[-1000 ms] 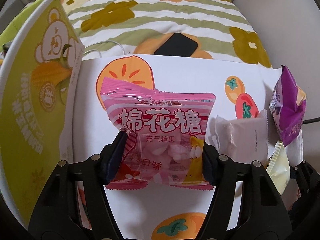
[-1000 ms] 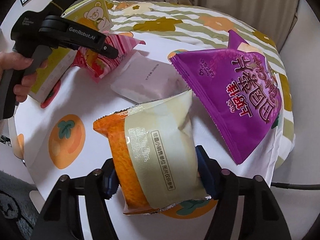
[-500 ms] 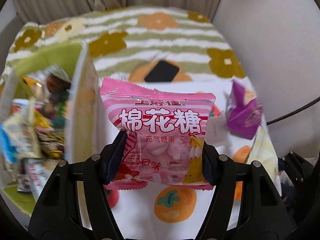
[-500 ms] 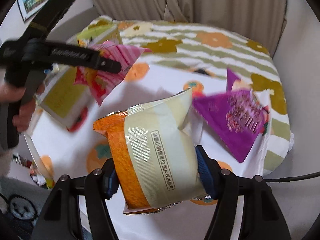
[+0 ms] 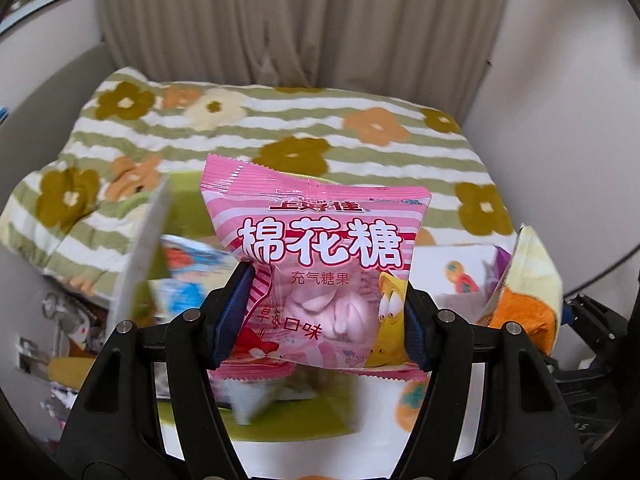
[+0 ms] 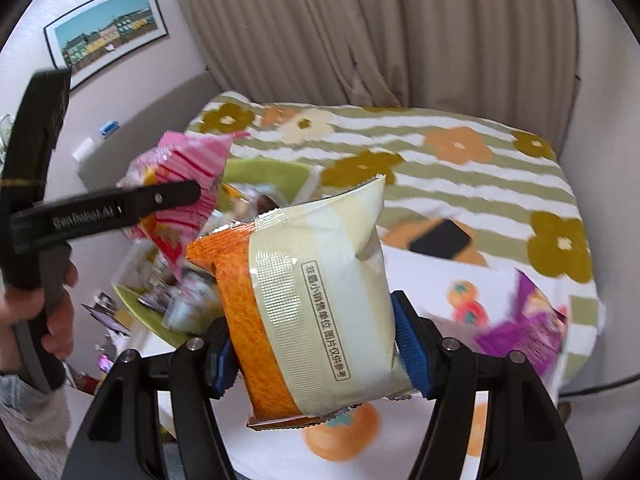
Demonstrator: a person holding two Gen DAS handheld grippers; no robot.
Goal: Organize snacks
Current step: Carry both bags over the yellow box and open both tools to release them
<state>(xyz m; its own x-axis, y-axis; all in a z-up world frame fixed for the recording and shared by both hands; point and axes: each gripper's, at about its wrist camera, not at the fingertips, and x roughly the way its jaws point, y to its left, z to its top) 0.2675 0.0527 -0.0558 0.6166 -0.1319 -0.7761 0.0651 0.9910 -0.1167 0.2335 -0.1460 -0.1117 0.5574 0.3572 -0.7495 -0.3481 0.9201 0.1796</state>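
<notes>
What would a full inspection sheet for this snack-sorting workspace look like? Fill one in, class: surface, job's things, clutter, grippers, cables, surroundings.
Surface: white persimmon-print cloth over a floral striped blanket.
Job's things: pink marshmallow bag and orange-and-cream snack bag both held in the air; purple snack bag lying on the cloth; green snack box, blurred, already holding packets.
Clutter: black phone on the blanket.
Grippers: left gripper shut on the marshmallow bag; right gripper shut on the orange-and-cream bag.
Cables: dark cable at the right edge.
Surroundings: beige curtain, framed picture on the wall.
</notes>
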